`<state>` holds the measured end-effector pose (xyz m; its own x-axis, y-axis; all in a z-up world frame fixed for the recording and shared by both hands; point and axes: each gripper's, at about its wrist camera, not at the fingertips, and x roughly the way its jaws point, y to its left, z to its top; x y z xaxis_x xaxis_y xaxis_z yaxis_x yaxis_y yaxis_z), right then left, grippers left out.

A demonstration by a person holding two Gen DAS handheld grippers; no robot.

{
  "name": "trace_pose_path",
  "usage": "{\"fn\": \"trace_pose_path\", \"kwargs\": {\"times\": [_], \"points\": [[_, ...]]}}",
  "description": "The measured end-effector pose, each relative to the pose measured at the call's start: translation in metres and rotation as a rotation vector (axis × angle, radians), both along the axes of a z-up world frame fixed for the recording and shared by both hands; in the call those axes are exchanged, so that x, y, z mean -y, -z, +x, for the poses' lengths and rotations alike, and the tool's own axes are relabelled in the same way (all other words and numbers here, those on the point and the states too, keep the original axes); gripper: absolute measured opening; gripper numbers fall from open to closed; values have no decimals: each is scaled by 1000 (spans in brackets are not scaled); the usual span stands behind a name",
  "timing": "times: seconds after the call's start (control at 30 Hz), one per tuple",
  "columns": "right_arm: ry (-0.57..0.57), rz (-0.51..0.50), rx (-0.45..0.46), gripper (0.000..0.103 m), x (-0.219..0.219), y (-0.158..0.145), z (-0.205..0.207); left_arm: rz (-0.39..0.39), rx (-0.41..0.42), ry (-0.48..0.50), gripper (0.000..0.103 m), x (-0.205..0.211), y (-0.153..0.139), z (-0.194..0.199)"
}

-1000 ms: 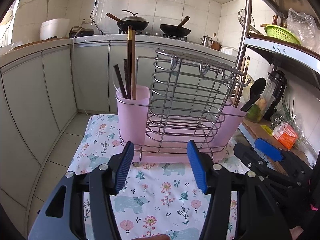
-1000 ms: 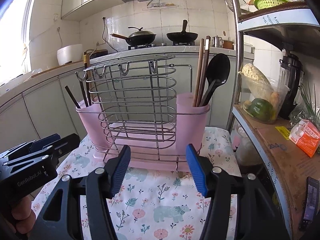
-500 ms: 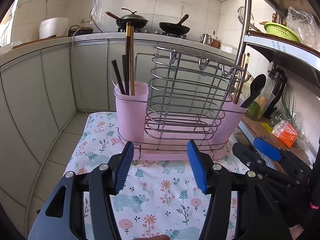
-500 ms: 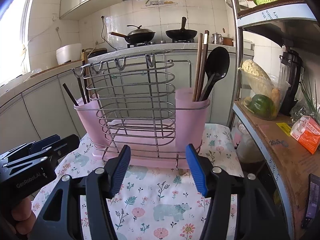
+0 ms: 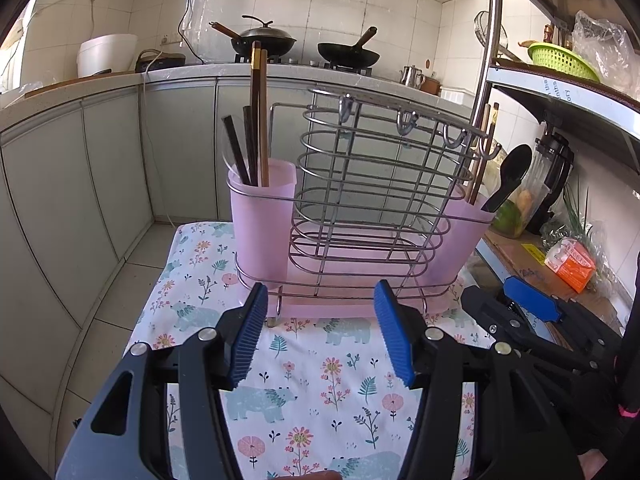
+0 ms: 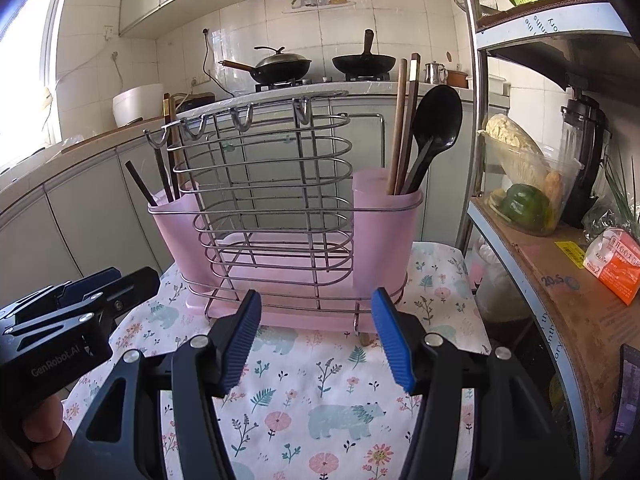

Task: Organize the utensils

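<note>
A wire utensil rack point(image 5: 372, 200) point(image 6: 272, 200) with pink plastic cups stands on a small table with a floral cloth point(image 5: 320, 380) point(image 6: 320, 392). Its left cup point(image 5: 262, 220) point(image 6: 176, 216) holds several dark and wooden chopsticks point(image 5: 256, 120). The right cup point(image 6: 386, 232) point(image 5: 460, 236) holds two wooden chopsticks point(image 6: 404, 128) and a black spoon point(image 6: 434, 132) point(image 5: 508, 178). My left gripper point(image 5: 320, 320) hovers open in front of the rack, empty. My right gripper point(image 6: 316, 324) is open and empty too, just to the right of the left one.
A metal shelf unit point(image 6: 532, 272) with vegetables in a clear tub point(image 6: 524, 184), a blender point(image 6: 584, 160) and an orange box point(image 6: 616, 268) stands right of the table. Grey cabinets point(image 5: 100, 180) and a counter with woks point(image 5: 264, 38) lie behind. Tiled floor drops off left.
Both views have shifted slightly, the rack sitting a little lower and nearer in the frames. Both grippers stay open and empty.
</note>
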<state>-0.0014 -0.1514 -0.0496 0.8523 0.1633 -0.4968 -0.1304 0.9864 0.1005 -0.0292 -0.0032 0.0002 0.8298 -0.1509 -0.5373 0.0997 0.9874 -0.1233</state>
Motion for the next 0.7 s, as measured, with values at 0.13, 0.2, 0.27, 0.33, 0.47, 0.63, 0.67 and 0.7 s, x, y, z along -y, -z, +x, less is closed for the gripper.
{"fn": "trace_pose_path", "kwargs": {"times": [0.13,0.2,0.27,0.33,0.47,0.63,0.67,0.7], "points": [[-1,-1,-2,57,0,1,0,-1,0,-1,56,0,1,0],[-1,2,-3,57,0,1,0,-2,-1,0,56,0,1,0],[-1,2,-5,57,0,2,0,-2,-3,-1,56,0,3,0],[-1,2,-7,57,0,2,1,-3,-6,-1,56,0,5,0],[-2,2,-8,57,0,2,1,-2,-8,0,56,0,7,0],[-3,-1,-14,57,0,4,2,0,-12,4,56,0,7,1],[-2,-2,-15,57,0,5,2,1,-13,4,56,0,7,1],[-3,-2,-17,57,0,5,3,1,-13,4,56,0,7,1]]}}
